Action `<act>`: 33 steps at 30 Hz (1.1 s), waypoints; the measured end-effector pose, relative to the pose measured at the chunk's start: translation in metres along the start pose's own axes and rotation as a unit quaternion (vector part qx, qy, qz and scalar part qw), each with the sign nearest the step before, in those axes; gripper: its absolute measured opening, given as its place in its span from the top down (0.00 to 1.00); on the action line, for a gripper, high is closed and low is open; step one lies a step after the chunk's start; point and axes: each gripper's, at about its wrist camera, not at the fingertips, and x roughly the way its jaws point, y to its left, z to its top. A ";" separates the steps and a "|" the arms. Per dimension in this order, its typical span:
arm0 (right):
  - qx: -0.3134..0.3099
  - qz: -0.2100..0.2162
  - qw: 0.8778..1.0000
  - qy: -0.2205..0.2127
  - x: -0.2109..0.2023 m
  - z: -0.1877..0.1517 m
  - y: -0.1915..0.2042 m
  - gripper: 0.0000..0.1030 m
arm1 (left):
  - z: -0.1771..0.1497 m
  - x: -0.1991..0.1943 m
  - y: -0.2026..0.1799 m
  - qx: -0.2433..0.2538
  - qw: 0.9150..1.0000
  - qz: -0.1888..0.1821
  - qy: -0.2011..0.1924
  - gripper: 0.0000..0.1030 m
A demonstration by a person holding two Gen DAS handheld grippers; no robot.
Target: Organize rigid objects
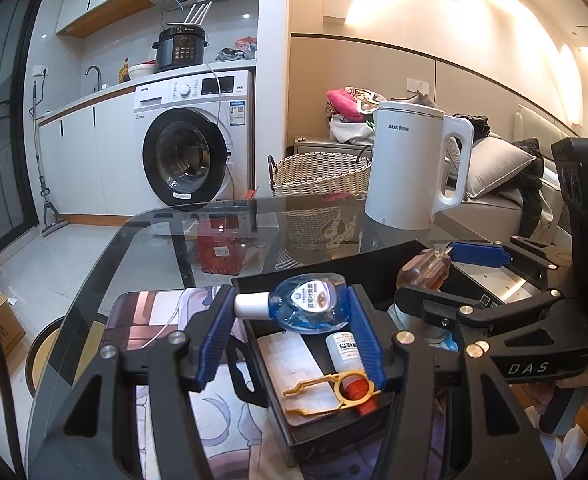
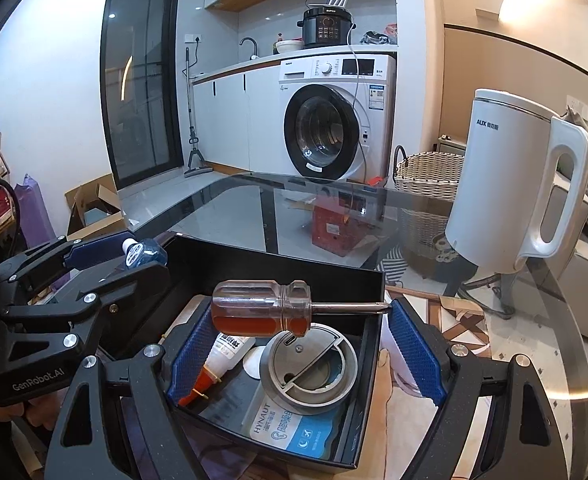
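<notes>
Both claws hang right over the black box (image 2: 277, 264) on the glass table (image 1: 197, 232), so I'd guess each is carrying its item in to drop with the rest. The left claw (image 1: 291, 316) is clamped on a blue bottle (image 1: 310, 304), pads pressing both sides. The right claw (image 2: 298, 326) is wider, pinching a stubby screwdriver (image 2: 269, 308) end to end, handle on one pad, tip on the other. Below sit a glue bottle (image 2: 223, 354), metal disc (image 2: 310, 372) and yellow tweezers (image 1: 326, 394).

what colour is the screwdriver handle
Clear amber-orange screwdriver handle, shown best in the right wrist view.
</notes>
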 end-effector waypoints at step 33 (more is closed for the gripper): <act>-0.009 -0.014 1.000 0.012 -0.007 -0.006 -0.009 0.01 | -0.001 -0.001 -0.003 0.007 1.000 0.002 0.014 0.26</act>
